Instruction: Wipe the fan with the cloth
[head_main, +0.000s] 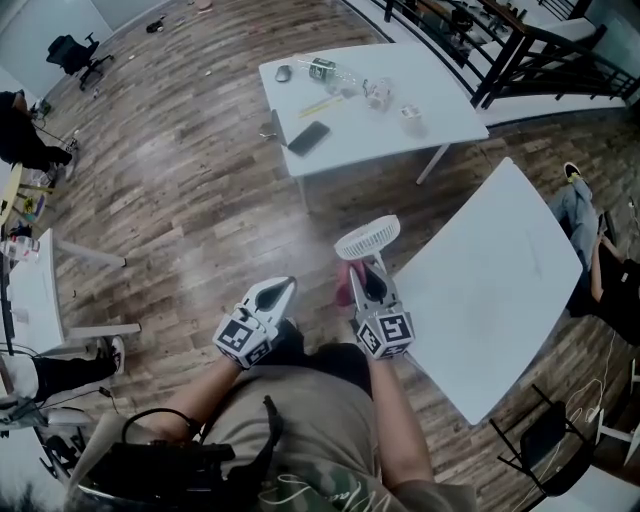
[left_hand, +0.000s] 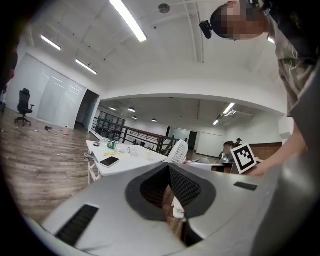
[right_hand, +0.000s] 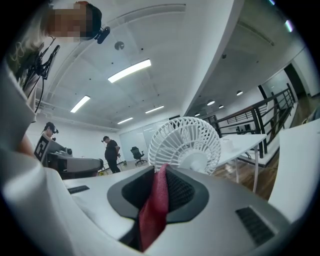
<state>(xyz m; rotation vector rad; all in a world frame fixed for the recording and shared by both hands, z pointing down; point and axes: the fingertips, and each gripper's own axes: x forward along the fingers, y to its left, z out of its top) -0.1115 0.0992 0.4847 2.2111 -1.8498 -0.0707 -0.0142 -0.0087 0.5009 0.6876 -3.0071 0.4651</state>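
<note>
Red cloth (right_hand: 152, 210): pinched in the right gripper (right_hand: 161, 168). A strip of it is seen running from the jaw tips back into the recess. In the head view a pink fold is seen hanging beside the tips.
Right gripper state: jaws are closed on the cloth, and the fabric is pressed by the pads from both sides.
Fan (right_hand: 186, 144): white, with a round grille. It is located directly ahead of the right gripper's jaw tips and slightly above them, with the grille faced toward the gripper. Its base is hidden by the gripper body. Contact between cloth and grille cannot be confirmed.
Left gripper (head_main: 280, 292): jaws are pressed together and nothing is gripped. It is held to the left of the right gripper, apart from it. The fan is seen ahead of it and to its right.
Near table (head_main: 500, 300): white top, located to the right of the right gripper. One corner is placed just beside the fan.
Far table (head_main: 440, 125): white, located well beyond both grippers and past the fan. A dark phone (head_main: 308, 137) and several small items are carried on it.
Floor (head_main: 180, 200): wood planks, seen below both grippers.
Standing person (right_hand: 111, 155): dark clothing, seen far off to the left of the right gripper's jaws.
</note>
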